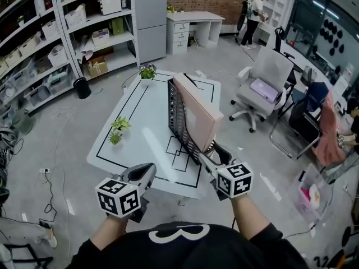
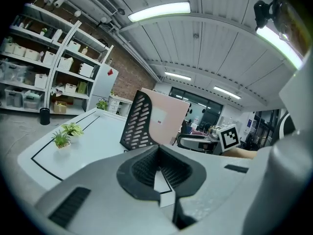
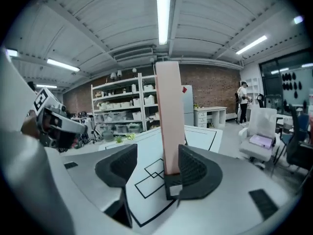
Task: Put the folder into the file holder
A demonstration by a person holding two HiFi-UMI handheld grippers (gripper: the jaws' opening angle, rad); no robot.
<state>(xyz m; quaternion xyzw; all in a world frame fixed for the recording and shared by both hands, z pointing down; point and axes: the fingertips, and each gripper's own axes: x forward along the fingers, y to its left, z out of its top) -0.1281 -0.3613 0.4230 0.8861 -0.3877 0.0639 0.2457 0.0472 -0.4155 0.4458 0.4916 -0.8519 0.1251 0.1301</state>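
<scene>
A pink folder [image 1: 196,114] stands on edge in the black mesh file holder [image 1: 177,122] on the white table [image 1: 143,114]. My right gripper [image 1: 212,153] is open at the folder's near lower corner. In the right gripper view the folder [image 3: 168,111] rises just beside the right pad [image 3: 193,168], while the left pad [image 3: 120,165] stands well apart from it. The holder's base [image 3: 173,184] shows below the folder. My left gripper [image 1: 147,171] hovers at the table's near edge, shut and empty. Its view shows the holder [image 2: 138,121] and the folder [image 2: 166,119] ahead.
Two small potted plants [image 1: 118,130] sit at the table's left and a flower pot [image 1: 147,72] at its far corner. A grey office chair [image 1: 263,83] stands to the right. Storage shelves [image 1: 50,43] line the left wall. A person [image 1: 255,13] stands far back.
</scene>
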